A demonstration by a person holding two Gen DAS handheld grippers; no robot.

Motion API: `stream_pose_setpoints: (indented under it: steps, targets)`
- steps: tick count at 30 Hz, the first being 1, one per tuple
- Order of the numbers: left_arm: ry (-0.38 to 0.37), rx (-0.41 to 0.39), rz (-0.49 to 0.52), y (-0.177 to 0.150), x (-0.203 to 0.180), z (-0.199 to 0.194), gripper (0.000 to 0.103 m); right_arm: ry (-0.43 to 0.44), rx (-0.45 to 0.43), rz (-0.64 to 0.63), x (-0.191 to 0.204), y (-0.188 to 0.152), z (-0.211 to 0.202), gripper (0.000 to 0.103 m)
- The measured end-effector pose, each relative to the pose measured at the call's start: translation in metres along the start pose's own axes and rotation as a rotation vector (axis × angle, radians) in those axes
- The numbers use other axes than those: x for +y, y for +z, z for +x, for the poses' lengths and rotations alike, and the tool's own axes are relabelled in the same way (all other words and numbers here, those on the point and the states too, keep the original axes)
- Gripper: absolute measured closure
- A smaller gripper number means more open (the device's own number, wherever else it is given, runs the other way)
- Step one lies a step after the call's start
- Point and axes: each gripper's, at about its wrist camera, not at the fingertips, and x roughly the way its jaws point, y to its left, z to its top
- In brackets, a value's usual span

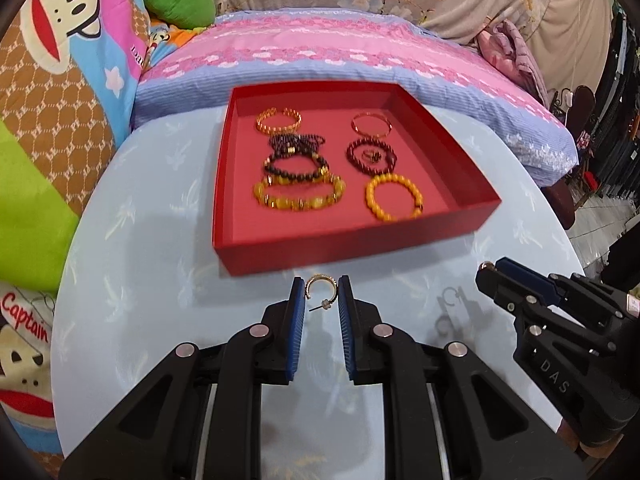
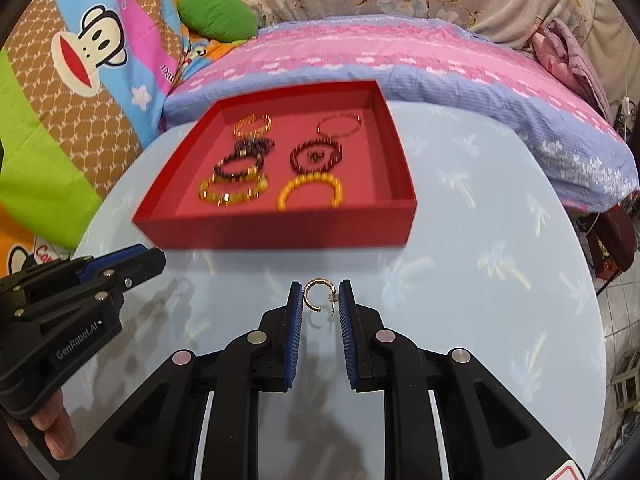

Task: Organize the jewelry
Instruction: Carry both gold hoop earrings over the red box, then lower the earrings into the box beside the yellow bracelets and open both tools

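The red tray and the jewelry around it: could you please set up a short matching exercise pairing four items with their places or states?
Items:
1. yellow bead bracelet
2. thin gold bangle
3. gold hoop earring
4. small ring

Places or states:
A. held between the left gripper's blue pads, outside the tray
B. far right of the red tray
C. inside the loop of the dark red bead bracelet
D. near right of the red tray

Pairs: 1-D, 2-B, 3-A, 4-C
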Motion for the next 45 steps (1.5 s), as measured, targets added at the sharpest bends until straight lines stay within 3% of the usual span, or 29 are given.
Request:
stream_pose_setpoints:
  steps: [11,19,27,31,35,45]
  targets:
    - [0.032,0.008,0.017,0.051,0.003,0.042,0.087,-0.008,-0.023,-0.006,-0.004,0.063,0.042,0.086]
    - [0.043,0.060,0.019,0.056,0.005,0.077,0.087,-0.030,0.012,0.000,-0.011,0.083,0.081,0.086]
    - [0.015,0.072,0.002,0.052,0.008,0.084,0.086,-0.071,0.014,-0.019,-0.012,0.084,0.095,0.085]
    - [-0.038,0.100,-0.072,0.050,0.019,0.089,0.084,-0.120,0.020,-0.085,-0.001,0.078,0.097,0.080]
    - [-0.037,0.100,-0.069,0.046,0.021,0.086,0.083,-0.152,0.013,-0.128,0.008,0.068,0.095,0.075]
    - [-0.056,0.106,-0.046,0.023,0.019,0.070,0.083,-0.122,0.017,-0.109,0.011,0.041,0.072,0.076]
